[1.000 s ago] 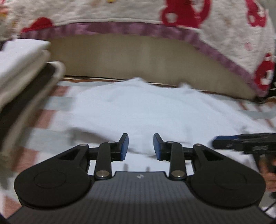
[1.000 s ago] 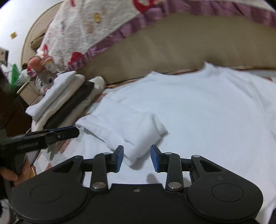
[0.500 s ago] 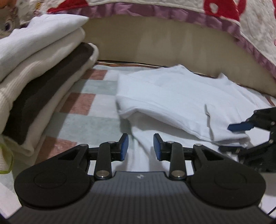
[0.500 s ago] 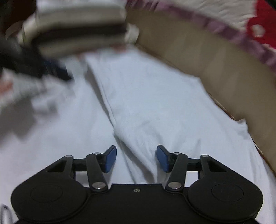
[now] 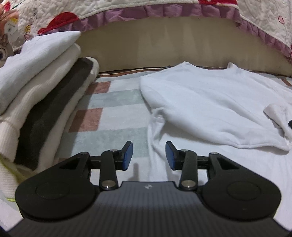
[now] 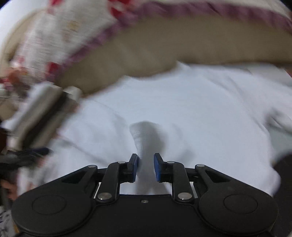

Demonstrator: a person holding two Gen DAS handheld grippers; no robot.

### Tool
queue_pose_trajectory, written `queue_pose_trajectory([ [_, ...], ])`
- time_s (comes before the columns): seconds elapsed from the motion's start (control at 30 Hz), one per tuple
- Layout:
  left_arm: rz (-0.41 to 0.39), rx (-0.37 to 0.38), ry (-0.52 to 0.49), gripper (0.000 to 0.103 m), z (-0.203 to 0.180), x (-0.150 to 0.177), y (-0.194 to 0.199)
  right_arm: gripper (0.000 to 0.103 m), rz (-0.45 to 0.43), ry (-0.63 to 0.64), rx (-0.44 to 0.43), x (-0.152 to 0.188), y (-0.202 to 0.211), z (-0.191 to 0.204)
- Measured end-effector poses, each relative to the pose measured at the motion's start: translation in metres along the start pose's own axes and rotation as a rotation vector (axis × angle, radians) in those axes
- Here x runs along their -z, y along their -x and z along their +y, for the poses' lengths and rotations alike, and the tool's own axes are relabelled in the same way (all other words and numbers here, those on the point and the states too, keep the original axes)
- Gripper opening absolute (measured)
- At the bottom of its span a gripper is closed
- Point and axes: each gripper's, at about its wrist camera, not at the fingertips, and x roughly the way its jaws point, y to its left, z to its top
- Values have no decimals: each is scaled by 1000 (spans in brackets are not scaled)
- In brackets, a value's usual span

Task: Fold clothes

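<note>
The white shirt (image 5: 209,105) lies spread on a checked blanket (image 5: 102,116), soft and wrinkled, one sleeve (image 5: 277,116) folded over its body. The right hand-held gripper (image 6: 145,167) clenches a raised fold of the shirt (image 6: 146,138) between its blue pads; this view is blurred. The left hand-held gripper (image 5: 148,157) hangs released over the shirt's edge, holding nothing. At the left stands a stack of folded clothes (image 5: 36,102), white, cream and dark, partly cut off. Behind is a quilted cover (image 5: 164,9) with a purple frill.
</note>
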Motion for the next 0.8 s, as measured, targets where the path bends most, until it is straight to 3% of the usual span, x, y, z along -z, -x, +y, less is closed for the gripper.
queue_pose_trajectory([
  [0.1, 11, -11, -78, 43, -17, -6, -11, 25, 39, -147, 44, 10, -3, -33],
  [0.17, 26, -28, -156, 46, -27, -11, -22, 26, 65, -242, -24, 10, -4, -47],
  [0.23, 43, -51, -211, 46, -33, -18, -35, 37, 86, -247, -54, 9, -7, -46],
  [0.27, 50, -62, -234, 46, -36, -21, -42, 50, 96, -241, -58, 8, -9, -45],
  [0.3, 52, -75, -245, 46, -37, -24, -48, 54, 105, -235, -62, 7, -11, -43],
  [0.43, 55, -128, -237, 46, -33, -30, -71, 63, 145, -209, -79, 5, -19, -37],
  [0.5, 35, -158, -185, 46, -26, -28, -73, 64, 164, -197, -88, 3, -22, -34],
  [0.53, 26, -170, -149, 47, -22, -27, -72, 63, 174, -191, -92, 2, -24, -32],
  [0.6, 9, -192, -62, 44, -14, -23, -70, 41, 184, -146, -81, 3, -27, -24],
  [0.63, 3, -199, -16, 41, -10, -22, -68, 39, 178, -84, -51, 5, -26, -14],
  [0.7, 2, -204, 53, 33, -6, -22, -65, 11, 169, -1, -10, 7, -26, 0],
  [0.8, 18, -246, 87, 35, -12, -31, -62, 9, 157, -92, -6, 2, -20, -13],
])
